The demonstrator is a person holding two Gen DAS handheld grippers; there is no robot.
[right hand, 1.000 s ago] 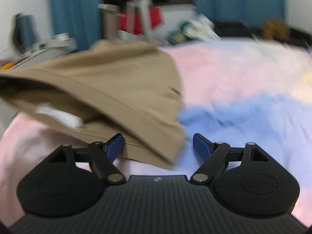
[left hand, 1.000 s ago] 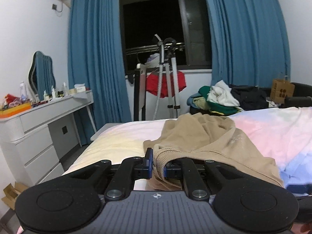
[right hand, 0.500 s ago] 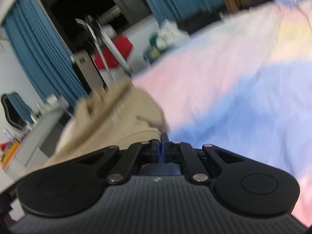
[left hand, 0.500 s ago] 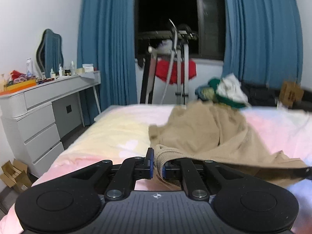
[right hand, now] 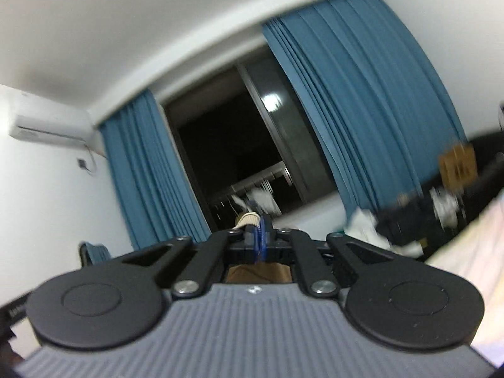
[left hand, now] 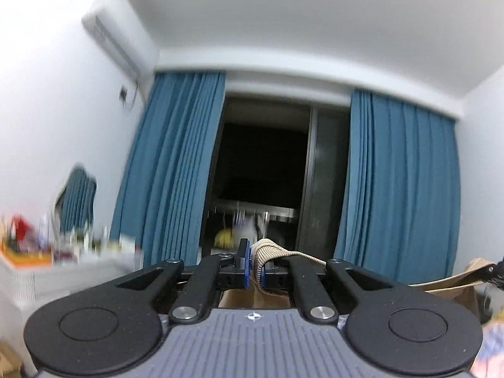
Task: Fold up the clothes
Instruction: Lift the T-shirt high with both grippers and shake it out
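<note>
Blue curtains (left hand: 400, 189) and a dark window (left hand: 264, 163) filled both views. You held the tan garment (left hand: 271, 252) aloft, left tool (left hand: 255, 267) and right tool (right hand: 260, 239) each clenched on its ribbed hem, probably to let it hang straight for folding.

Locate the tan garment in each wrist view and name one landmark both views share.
Left wrist: tan garment at lower centre, ribbed edge pinched in the left gripper.
Right wrist: lower centre, clamped in the right gripper.
Shared landmark: dark window between blue curtains.
</note>
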